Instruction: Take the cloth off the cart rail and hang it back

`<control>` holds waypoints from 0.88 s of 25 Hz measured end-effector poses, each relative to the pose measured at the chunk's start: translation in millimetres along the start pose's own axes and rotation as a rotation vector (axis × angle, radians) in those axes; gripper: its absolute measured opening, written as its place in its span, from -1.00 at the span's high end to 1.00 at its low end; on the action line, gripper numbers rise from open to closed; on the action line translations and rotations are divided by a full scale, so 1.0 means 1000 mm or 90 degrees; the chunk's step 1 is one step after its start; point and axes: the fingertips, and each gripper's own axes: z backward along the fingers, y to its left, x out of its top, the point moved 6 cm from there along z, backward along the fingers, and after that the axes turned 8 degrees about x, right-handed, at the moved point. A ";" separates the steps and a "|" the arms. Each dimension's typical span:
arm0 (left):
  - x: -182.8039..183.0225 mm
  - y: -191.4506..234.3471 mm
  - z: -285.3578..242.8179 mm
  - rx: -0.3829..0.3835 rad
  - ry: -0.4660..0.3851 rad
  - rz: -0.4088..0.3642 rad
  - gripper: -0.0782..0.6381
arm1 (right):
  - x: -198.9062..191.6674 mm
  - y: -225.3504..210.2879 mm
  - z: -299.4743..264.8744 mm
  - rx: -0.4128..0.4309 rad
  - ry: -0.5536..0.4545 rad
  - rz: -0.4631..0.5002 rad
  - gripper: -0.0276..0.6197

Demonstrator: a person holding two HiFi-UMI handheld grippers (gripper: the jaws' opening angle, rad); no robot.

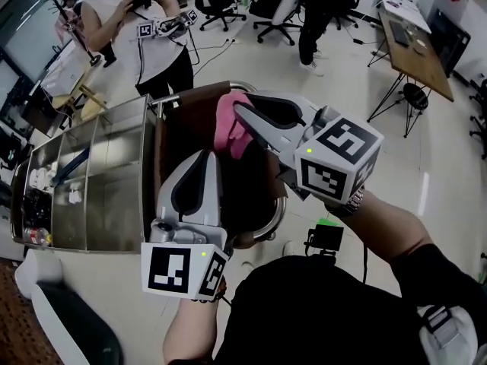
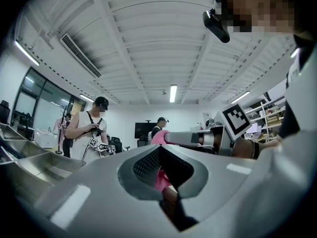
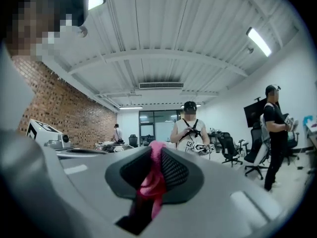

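Both grippers clamped on the pink cloth [image 1: 230, 131]

Right gripper [image 1: 239, 112] is nearly closed, its pads nipping the bunched cloth at 12 o'clock from head-view centre. Left gripper [image 1: 207, 158], at its 7 o'clock, has its jaws together on a pink sliver. The grippers hide most of the cart rail [image 1: 275, 217].

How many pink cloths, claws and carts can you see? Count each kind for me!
pink cloth: 1
claws: 2 (left claw, right claw)
cart: 1
Total: 4
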 end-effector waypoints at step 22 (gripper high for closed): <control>-0.038 -0.052 -0.084 0.033 0.043 -0.010 0.77 | -0.093 -0.110 0.071 0.035 0.145 -0.110 0.75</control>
